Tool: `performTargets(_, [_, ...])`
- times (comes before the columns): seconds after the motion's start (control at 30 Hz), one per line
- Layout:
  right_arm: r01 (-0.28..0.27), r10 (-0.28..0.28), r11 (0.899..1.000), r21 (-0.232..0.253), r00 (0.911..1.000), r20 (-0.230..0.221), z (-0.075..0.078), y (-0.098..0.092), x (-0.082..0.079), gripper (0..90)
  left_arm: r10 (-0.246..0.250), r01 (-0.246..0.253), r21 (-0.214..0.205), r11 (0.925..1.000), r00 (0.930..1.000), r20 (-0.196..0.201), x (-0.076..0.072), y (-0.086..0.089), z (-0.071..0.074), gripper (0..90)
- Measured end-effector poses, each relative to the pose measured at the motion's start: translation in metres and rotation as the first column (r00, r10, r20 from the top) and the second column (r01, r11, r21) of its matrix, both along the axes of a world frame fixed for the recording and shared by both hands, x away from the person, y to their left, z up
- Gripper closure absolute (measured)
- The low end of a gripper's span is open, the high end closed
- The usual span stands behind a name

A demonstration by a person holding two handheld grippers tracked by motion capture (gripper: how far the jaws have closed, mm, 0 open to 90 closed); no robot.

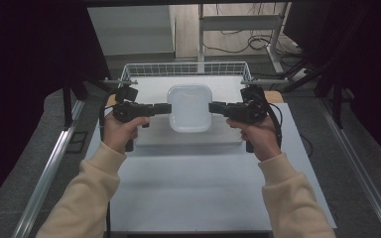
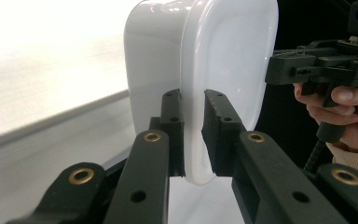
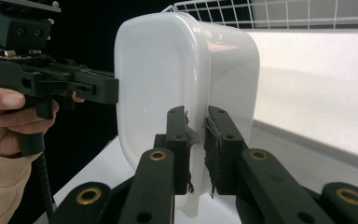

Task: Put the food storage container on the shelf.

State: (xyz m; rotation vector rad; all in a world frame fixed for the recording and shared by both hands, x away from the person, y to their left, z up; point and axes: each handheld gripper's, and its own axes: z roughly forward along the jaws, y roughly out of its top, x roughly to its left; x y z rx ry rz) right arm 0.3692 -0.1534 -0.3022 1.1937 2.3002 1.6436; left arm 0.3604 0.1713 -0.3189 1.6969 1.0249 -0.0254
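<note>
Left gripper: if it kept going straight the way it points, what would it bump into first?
The left gripper points across at the white container, whose rim it already clamps. Pushing on would shove that container first, and beyond it probably the right gripper facing it.

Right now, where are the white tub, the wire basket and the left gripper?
Tub (image 1: 189, 106): high view, middle of its flat face.
Basket (image 1: 186, 68): high view, near wire wall.
Left gripper (image 2: 193, 135): left gripper view, midway between its fingertips, which clamp the tub's rim.
</note>
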Motion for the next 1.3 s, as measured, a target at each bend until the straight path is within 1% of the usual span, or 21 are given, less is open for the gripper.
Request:
performTargets(0.2, [0.005,-0.005,1.0,-0.007,1.0,0.008,0.013,0.003,0.01,80.3,0.003,-0.003,-0.001,1.0,1.0,0.005,0.012,0.002,0.011,78.8])
performTargets(0.27, [0.005,-0.005,1.0,-0.007,1.0,0.007,0.015,0.004,0.012,80.4,0.001,-0.001,0.002,1.0,1.0,0.005,0.014,0.003,0.013,78.8])
performTargets(0.33, [0.005,-0.005,1.0,-0.008,1.0,0.0,0.019,0.005,0.019,80.4,0.001,-0.001,0.006,1.0,1.0,0.003,0.019,0.003,0.016,78.7])
performTargets(0.37, [0.004,-0.004,1.0,-0.009,1.0,-0.003,0.02,0.005,0.021,80.5,0.002,-0.002,0.011,0.9999,1.0,0.002,0.024,0.004,0.018,78.7])
performTargets(0.43, [0.005,-0.005,1.0,-0.007,0.9999,-0.009,0.021,0.006,0.027,80.5,0.003,-0.003,0.011,0.9999,1.0,-0.003,0.027,0.004,0.018,78.7])
performTargets(0.47, [0.005,-0.005,1.0,-0.007,0.9999,-0.009,0.021,0.006,0.027,80.5,0.004,-0.004,0.011,0.9999,1.0,-0.007,0.03,0.005,0.019,78.7])
performTargets(0.6, [0.004,-0.004,1.0,0.003,0.9994,-0.034,0.022,0.008,0.041,80.6,0.014,-0.013,0.014,0.9998,0.9997,-0.02,0.041,0.006,0.022,78.7])
performTargets(0.7, [0.003,-0.002,1.0,0.01,0.999,-0.045,0.024,0.008,0.048,80.6,0.014,-0.014,0.015,0.9998,0.9996,-0.025,0.047,0.007,0.025,78.7])
performTargets(0.73, [0.002,-0.002,1.0,0.012,0.9989,-0.047,0.024,0.008,0.051,80.5,0.014,-0.014,0.015,0.9998,0.9996,-0.025,0.047,0.007,0.025,78.7])
performTargets(0.8, [0.001,-0.001,1.0,0.014,0.9988,-0.049,0.026,0.009,0.055,80.6,0.016,-0.016,0.011,0.9998,0.9993,-0.034,0.053,0.007,0.029,78.7])
performTargets(0.83, [0.001,-0.001,1.0,0.014,0.9988,-0.049,0.026,0.009,0.055,80.6,0.016,-0.016,0.011,0.9998,0.9993,-0.034,0.053,0.007,0.029,78.7])
performTargets(0.87, [0.0,0.001,1.0,0.019,0.9982,-0.059,0.027,0.009,0.06,80.6,0.017,-0.017,0.013,0.9998,0.999,-0.041,0.057,0.008,0.03,78.6])
performTargets(1.03, [0.0,0.002,1.0,0.026,0.9963,-0.086,0.023,0.009,0.071,80.5,0.016,-0.015,0.028,0.9995,0.9975,-0.069,0.067,0.007,0.028,78.7])
performTargets(1.07, [0.0,0.002,1.0,0.025,0.9949,-0.101,0.022,0.009,0.073,80.5,0.015,-0.012,0.031,0.9994,0.9968,-0.079,0.07,0.007,0.026,78.7])
performTargets(1.1, [0.0,0.002,1.0,0.025,0.9949,-0.101,0.022,0.009,0.073,80.5,0.015,-0.012,0.031,0.9994,0.9968,-0.079,0.07,0.007,0.026,78.7])
performTargets(1.13, [0.0,0.002,1.0,0.023,0.9937,-0.112,0.021,0.008,0.076,80.5,0.016,-0.014,0.031,0.9994,0.9957,-0.091,0.073,0.007,0.025,78.7])
performTargets(1.17, [0.004,-0.001,1.0,0.026,0.9912,-0.132,0.018,0.008,0.082,80.5,0.017,-0.014,0.029,0.9995,0.9947,-0.102,0.078,0.006,0.023,78.7])
performTargets(1.23, [0.007,-0.001,0.999,0.04,0.9879,-0.155,0.017,0.006,0.087,80.4,0.019,-0.017,0.019,0.9997,0.9936,-0.111,0.082,0.006,0.024,78.7])
performTargets(1.3, [0.008,-0.001,0.999,0.042,0.9872,-0.16,0.016,0.006,0.09,80.4,0.022,-0.021,0.016,0.9997,0.9931,-0.115,0.085,0.005,0.024,78.8])
